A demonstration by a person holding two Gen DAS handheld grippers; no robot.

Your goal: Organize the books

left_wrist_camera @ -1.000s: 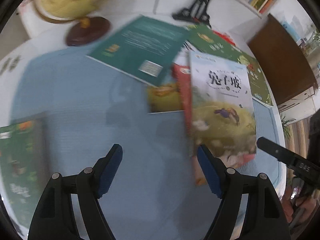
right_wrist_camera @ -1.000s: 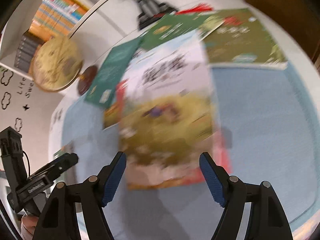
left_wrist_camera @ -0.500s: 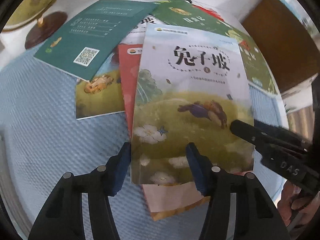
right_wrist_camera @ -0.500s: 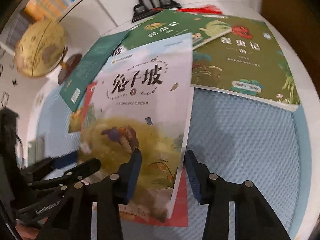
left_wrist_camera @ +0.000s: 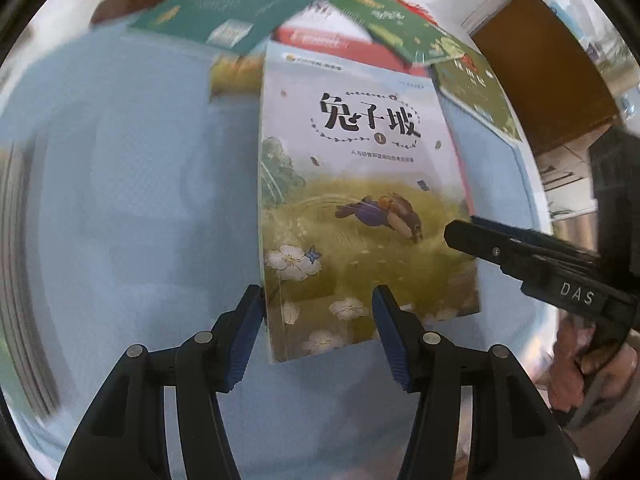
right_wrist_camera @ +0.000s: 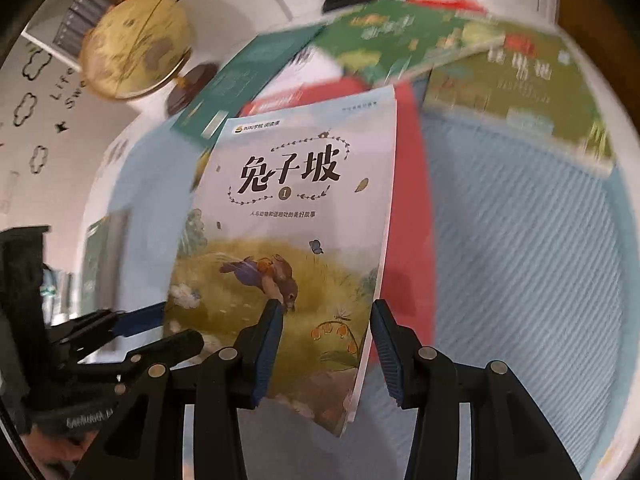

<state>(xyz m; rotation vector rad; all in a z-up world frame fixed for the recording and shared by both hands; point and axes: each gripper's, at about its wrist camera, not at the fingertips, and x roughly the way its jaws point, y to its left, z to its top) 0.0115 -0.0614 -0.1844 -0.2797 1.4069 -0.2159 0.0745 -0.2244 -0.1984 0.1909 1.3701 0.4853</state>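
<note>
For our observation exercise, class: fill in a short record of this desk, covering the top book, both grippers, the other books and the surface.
Top book: rabbit-cover book, cover up, partly over a red book
Left gripper: straddles the rabbit-cover book's lower spine corner; grip unclear
Right gripper: straddles its lower open-edge corner; grip unclear
Other books: green books fanned out behind
Surface: blue mat
Nearby: globe at the back
</note>
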